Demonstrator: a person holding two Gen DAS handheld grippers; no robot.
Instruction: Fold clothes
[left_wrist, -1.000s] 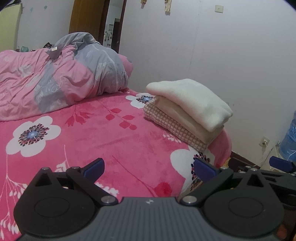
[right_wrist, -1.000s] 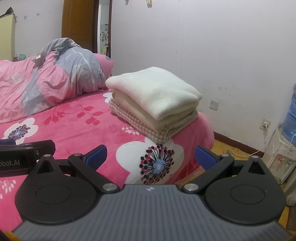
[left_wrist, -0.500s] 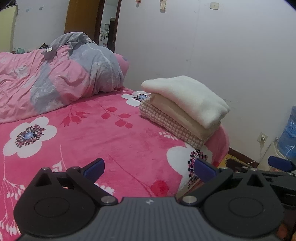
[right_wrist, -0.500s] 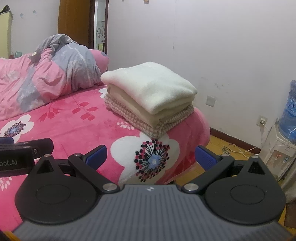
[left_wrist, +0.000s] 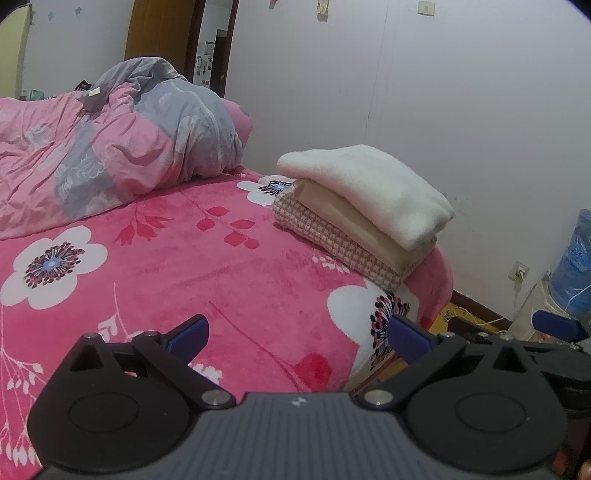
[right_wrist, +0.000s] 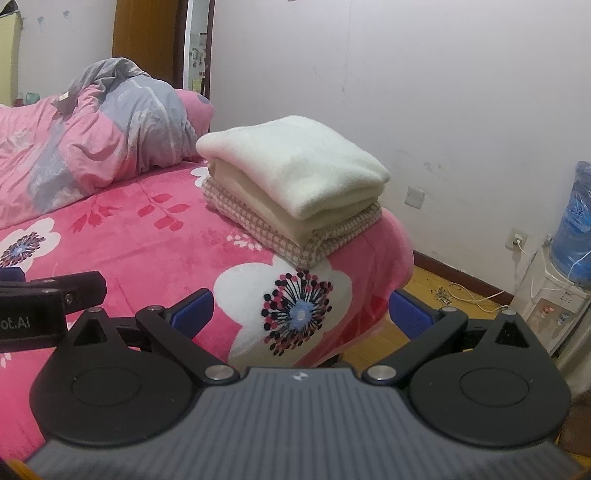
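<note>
Lying folded at the far right corner of the bed is a stack of three clothes: a cream fleece piece is sitting on top of a beige one, which is resting on a checked one. A rumpled pink and grey quilt is bunching up at the head of the bed, near the stack but not touching it. A white wall is running behind the stack, with a water bottle sitting on a dispenser by the right edge and cables lying on the wooden floor. Nothing is standing between the grippers and the stack.

The left gripper is hovering low over the pink flowered blanket, its jaws spread wide and holding nothing. The right gripper is hanging beside it at the foot corner of the bed, likewise spread wide and empty, both pointing toward the stack and well apart from it.
</note>
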